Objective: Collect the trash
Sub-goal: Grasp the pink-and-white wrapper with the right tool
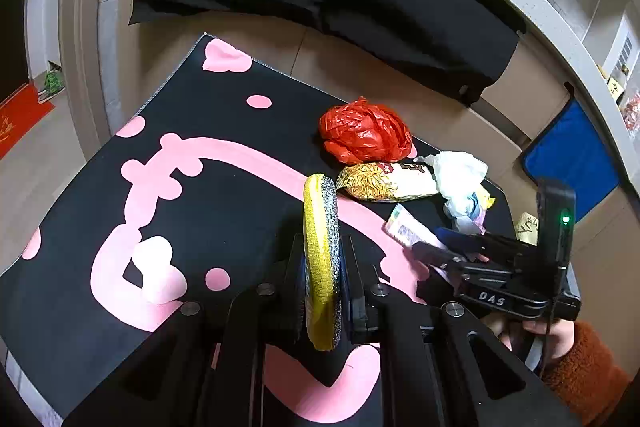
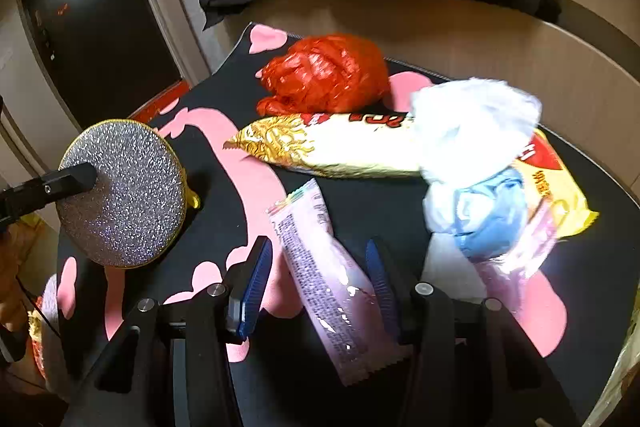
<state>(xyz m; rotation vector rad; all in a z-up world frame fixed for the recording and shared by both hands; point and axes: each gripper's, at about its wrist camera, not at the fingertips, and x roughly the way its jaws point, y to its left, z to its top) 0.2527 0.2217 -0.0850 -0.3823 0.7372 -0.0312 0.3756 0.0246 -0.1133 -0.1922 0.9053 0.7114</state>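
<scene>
While pad-laden — wrapper unclamped

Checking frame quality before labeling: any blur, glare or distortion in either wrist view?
Left wrist: sharp, strong fisheye bending of the wall edge and dark corners; scouring pad crisp in the left gripper. Right wrist: motion blur on the red bag and white wad, glare on the pink wrapper.
</scene>
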